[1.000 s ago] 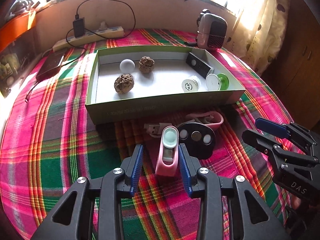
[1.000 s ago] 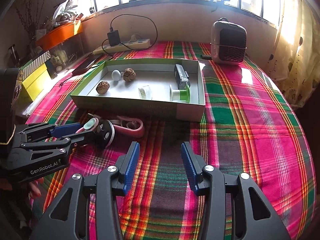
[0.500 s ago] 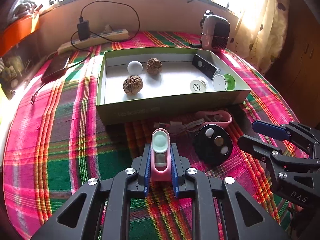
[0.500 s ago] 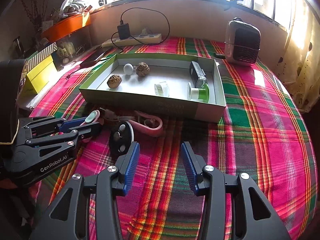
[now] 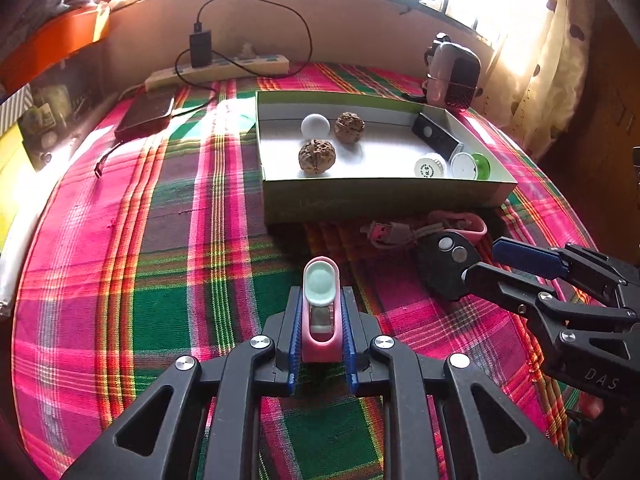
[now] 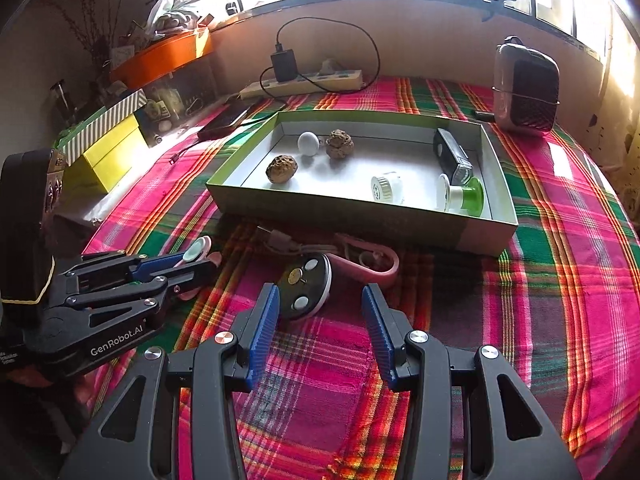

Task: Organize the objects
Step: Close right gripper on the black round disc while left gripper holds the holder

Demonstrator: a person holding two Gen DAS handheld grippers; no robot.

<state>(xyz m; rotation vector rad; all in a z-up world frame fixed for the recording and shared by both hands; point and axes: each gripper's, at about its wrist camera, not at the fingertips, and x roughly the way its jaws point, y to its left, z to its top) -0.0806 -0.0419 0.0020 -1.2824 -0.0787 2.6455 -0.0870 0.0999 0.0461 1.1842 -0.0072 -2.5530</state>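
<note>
My left gripper [image 5: 320,300] is shut on a small pink device with a pale green cap [image 5: 320,304] and holds it over the plaid cloth, in front of the green box [image 5: 384,196]. The same device shows in the right wrist view [image 6: 196,250]. My right gripper [image 6: 318,300] is open, its blue pads on either side of a black round device with white buttons [image 6: 306,284], just short of it. A pink cable with a USB plug [image 6: 360,258] lies behind that device. The box holds two walnuts [image 6: 282,168], a white ball [image 6: 308,143], a black remote [image 6: 452,156], a white cap and a green-and-white spool.
A small heater [image 6: 524,88] stands at the back right. A power strip with a charger [image 6: 304,80] and a dark phone [image 5: 146,114] lie at the back left. Yellow and striped boxes [image 6: 104,148] stand beside the table on the left.
My left gripper closed on the pink device and drew it back and left, away from the box. My right gripper moved forward to the black round device, staying open.
</note>
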